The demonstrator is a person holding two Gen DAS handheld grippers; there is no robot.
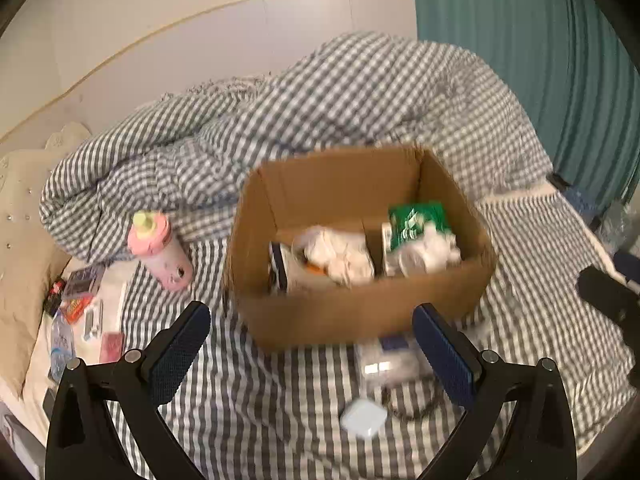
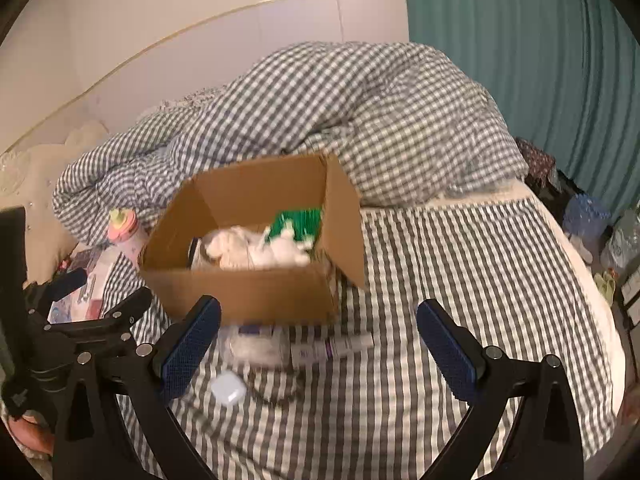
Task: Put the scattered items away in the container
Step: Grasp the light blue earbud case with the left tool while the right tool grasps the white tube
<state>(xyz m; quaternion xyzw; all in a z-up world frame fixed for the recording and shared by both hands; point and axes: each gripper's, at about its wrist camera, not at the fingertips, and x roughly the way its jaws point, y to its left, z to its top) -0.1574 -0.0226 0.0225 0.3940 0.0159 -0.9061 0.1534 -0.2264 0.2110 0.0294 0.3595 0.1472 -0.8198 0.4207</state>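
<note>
An open cardboard box (image 1: 360, 312) (image 2: 240, 292) stands on the striped bed and holds white crumpled items and a green packet (image 1: 418, 222). In front of it lie a clear plastic packet (image 1: 390, 360) (image 2: 256, 346), a white earbud case (image 1: 363, 417) (image 2: 228, 388), a dark ring-shaped cord (image 1: 416, 410) and a white-purple tube (image 2: 334, 348). A pink bottle (image 1: 158, 248) (image 2: 124, 230) lies left of the box. My left gripper (image 1: 312, 354) is open and empty above the packet. My right gripper (image 2: 318, 350) is open and empty above the tube.
A rumpled checked duvet (image 1: 320, 100) is piled behind the box. Several small packets and a water bottle (image 1: 62, 344) lie at the bed's left edge by a pillow (image 1: 20, 240). A teal curtain (image 2: 540, 60) hangs at right, with clutter on the floor below.
</note>
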